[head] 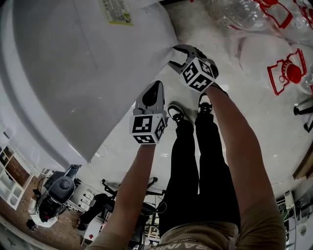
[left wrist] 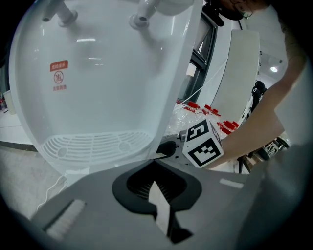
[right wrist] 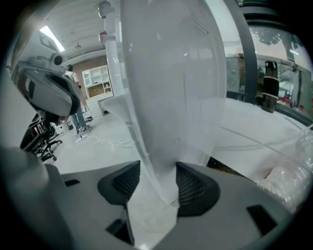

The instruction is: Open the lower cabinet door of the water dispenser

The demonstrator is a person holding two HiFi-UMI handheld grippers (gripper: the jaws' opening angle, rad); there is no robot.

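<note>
Your right gripper (right wrist: 159, 168) has its jaws spread; the white door panel (right wrist: 166, 97) stands edge-on between the pads, unclamped. Just left and nearer you, your left gripper (left wrist: 156, 176) has its pads pressed onto a thin white edge, apparently the same panel. Only the left gripper view shows the water dispenser (left wrist: 98, 88) front: drip tray (left wrist: 93, 144), taps (left wrist: 142, 17) above. Head view adds clear jugs (head: 239, 14) on the pale floor (head: 264, 132), far right.
</note>
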